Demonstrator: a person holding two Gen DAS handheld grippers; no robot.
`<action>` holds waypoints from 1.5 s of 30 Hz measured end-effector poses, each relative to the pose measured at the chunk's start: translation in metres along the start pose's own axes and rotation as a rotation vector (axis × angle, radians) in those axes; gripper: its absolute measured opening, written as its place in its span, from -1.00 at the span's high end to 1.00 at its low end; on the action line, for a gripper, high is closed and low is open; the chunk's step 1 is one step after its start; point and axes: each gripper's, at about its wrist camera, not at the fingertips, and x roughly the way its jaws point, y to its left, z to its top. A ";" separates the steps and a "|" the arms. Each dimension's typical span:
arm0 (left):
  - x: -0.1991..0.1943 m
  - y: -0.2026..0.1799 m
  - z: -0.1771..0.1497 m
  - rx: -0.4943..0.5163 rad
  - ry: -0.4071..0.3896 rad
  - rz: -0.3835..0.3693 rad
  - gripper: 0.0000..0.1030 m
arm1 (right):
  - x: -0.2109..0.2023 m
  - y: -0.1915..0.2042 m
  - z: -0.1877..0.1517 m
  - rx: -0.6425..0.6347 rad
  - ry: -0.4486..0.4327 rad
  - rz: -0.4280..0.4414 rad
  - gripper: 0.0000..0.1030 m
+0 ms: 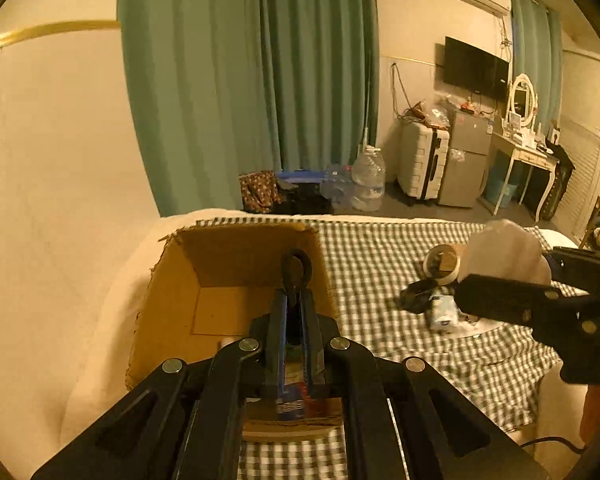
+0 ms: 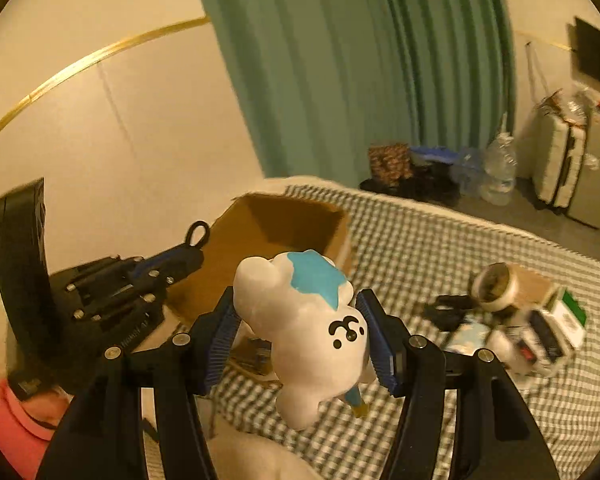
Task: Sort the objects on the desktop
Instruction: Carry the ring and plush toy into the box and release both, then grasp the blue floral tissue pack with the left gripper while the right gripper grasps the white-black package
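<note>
You are mid-sort, with both tools loaded and the box (image 1: 228, 300) as the drop point. Your left tool (image 1: 294, 304) is clamped on a dark clip (image 1: 296, 270) with a ring end, and it hangs over the open box, which stands on the checked cloth (image 1: 380, 248) at the left end of the bed. Your right tool (image 2: 296, 332) is clamped across a white toy (image 2: 300, 320) with a blue patch and a printed face, held above the cloth just right of the box.

The step in hand looks like the drop of the clip. Part the left fingers while the clip is inside the box walls, then draw that tool back so the right one has room.

After that, carry the toy left over the near rim and let it go low, since it is bulky and could catch on the torn cardboard edge.

Still on the cloth, well right of the box, lie a tape roll (image 2: 494, 286), a dark item and some small packets.
</note>
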 end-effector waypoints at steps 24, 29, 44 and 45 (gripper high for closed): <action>0.075 0.096 -0.046 -0.286 0.132 -0.037 -0.56 | 0.145 0.017 0.023 0.122 0.117 0.025 -0.38; 0.072 0.080 -0.044 -0.247 0.128 -0.042 -0.60 | 0.112 0.009 0.026 0.122 0.043 0.002 -0.39; 0.044 -0.073 -0.051 -0.090 0.171 -0.176 -0.91 | -0.066 -0.144 -0.043 0.193 -0.100 -0.370 -0.52; 0.046 -0.085 -0.053 -0.071 0.185 -0.169 -0.91 | -0.076 -0.160 -0.051 0.221 -0.111 -0.394 -0.53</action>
